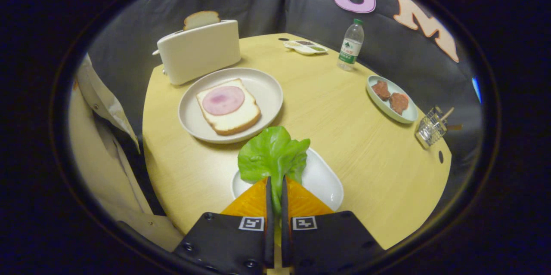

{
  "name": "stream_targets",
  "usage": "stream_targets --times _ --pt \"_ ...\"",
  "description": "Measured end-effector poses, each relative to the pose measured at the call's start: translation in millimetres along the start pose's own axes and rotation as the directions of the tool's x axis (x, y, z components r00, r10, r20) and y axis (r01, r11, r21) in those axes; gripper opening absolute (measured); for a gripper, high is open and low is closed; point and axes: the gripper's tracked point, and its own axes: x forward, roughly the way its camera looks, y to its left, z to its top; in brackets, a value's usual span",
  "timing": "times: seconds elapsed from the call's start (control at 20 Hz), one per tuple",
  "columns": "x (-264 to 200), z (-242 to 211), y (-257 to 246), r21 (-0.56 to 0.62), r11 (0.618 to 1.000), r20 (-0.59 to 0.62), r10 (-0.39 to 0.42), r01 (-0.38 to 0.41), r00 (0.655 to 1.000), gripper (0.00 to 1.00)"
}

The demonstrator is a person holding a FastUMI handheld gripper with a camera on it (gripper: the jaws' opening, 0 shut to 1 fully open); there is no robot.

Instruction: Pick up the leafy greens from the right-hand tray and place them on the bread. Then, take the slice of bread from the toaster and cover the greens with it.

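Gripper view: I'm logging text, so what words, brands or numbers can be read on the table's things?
Water bottle label: print too small to read.
Gripper, shut on the leafy greens: two square code markers, no words.

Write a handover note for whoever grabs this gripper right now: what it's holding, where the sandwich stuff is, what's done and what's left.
Gripper: shut on the leafy greens, held over the white tray.
Bread with ham: on the round plate, just beyond the greens, not yet covered.
Second slice: standing in the toaster behind the plate.
Done: greens gripped.
Left: lay greens on the bread, then fetch the toaster slice and cover them.
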Motion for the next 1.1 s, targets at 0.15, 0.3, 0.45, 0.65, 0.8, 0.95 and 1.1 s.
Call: stream_targets --times 0.15,0.3,0.45,0.65,0.8,0.95,1.1 --pt "-9 20 6 -0.001 1.000 0.021 -0.014 0.015 1.000 0.10" --pt "-12 45 17 -0.023 1.000 0.041 -0.007 0.008 0.999 0.10" --pt "-10 70 31 -0.054 0.999 0.063 0.010 -0.007 0.998 0.10" --pt "2 96 50 -0.095 0.994 0.070 0.055 -0.048 0.996 0.10" --pt "12 108 65 -0.120 0.989 0.060 0.096 -0.088 0.994 0.10" --pt "23 116 81 -0.146 0.981 0.049 0.139 -0.130 0.989 0.10" --pt "34 123 95 -0.161 0.972 0.037 0.180 -0.172 0.983 0.10"
